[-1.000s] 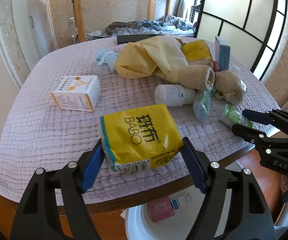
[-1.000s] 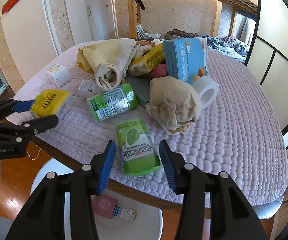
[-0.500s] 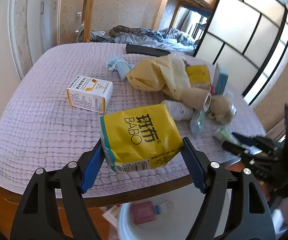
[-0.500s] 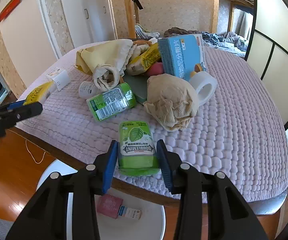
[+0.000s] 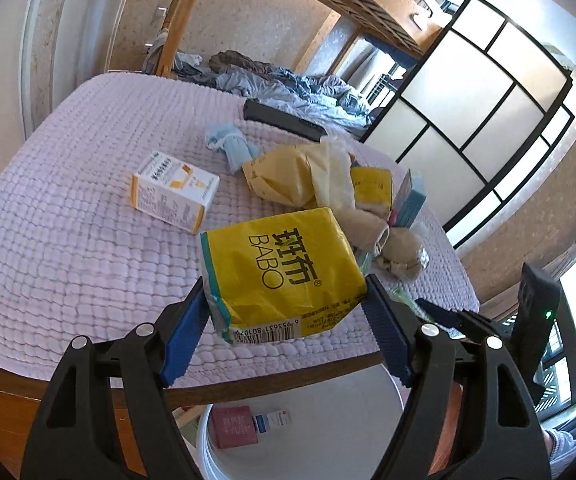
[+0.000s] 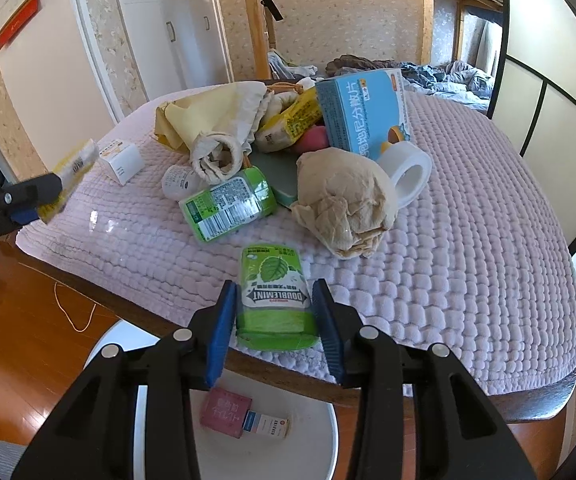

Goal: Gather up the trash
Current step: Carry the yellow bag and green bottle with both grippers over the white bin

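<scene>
We see a home bedroom, a wooden bunk bed (image 5: 271,4) with rumpled bedding (image 5: 288,84), white wardrobe doors (image 6: 167,28), patterned wallpaper, a quilt-covered table (image 6: 468,240), wood floor.

Both the left gripper (image 5: 285,328) and the right gripper (image 6: 275,320) are black plastic frames with ribbed blue fingers (image 5: 181,330) and round silver screws (image 6: 182,334).

Quilted table (image 6: 488,240) — gum bottle (image 6: 227,210), crumpled paper (image 6: 344,204)
</scene>
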`<move>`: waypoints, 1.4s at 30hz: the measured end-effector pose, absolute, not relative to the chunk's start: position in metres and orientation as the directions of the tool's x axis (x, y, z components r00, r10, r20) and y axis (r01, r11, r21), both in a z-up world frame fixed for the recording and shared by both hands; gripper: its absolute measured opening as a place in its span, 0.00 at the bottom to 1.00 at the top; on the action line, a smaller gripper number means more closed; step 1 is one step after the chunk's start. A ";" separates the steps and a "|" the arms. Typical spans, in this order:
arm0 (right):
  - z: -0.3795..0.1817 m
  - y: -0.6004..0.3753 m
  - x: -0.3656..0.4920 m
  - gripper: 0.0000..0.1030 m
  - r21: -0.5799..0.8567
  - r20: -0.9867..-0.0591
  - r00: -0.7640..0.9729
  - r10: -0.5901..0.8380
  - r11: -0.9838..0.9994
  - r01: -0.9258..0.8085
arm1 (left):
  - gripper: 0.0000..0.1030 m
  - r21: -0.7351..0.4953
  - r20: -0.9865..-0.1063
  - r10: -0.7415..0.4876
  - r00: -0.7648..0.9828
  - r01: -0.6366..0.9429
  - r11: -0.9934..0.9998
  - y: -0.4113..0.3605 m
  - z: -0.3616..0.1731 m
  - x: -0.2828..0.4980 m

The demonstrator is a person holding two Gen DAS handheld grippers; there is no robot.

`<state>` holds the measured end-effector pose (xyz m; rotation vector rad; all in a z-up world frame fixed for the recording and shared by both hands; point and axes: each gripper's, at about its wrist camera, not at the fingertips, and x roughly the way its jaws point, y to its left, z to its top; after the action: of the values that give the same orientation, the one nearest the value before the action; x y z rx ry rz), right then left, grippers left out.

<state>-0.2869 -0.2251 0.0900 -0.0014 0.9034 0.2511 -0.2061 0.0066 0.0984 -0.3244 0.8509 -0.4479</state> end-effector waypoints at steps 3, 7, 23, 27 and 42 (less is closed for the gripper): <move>0.094 -0.222 -0.288 0.37 0.111 -0.772 0.595 0.226 0.968 -0.224 | 0.74 -0.430 -0.647 -0.494 0.581 0.257 0.865 0.008 0.104 -0.208; 0.098 -0.219 -0.290 0.36 0.111 -0.769 0.596 0.230 0.967 -0.230 | 0.74 -0.392 -0.669 -0.468 0.577 0.262 0.882 0.005 0.102 -0.209; 0.077 -0.203 -0.275 0.47 0.031 -0.797 0.585 0.151 0.977 -0.210 | 0.74 -0.300 -0.724 -0.409 0.555 0.282 0.912 -0.008 0.081 -0.209; 0.077 -0.204 -0.273 0.36 0.049 -0.796 0.581 0.171 0.974 -0.220 | 0.74 -0.303 -0.730 -0.409 0.549 0.277 0.912 -0.006 0.077 -0.209; 0.108 -0.224 -0.301 0.36 0.180 -0.770 0.582 0.262 0.964 -0.196 | 0.74 -0.351 -0.700 -0.481 0.528 0.332 0.875 -0.003 0.095 -0.220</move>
<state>-0.3006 -0.2236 0.1085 0.0781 0.9113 0.2683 -0.2201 -0.0026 0.0946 -0.1828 0.8911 -0.4894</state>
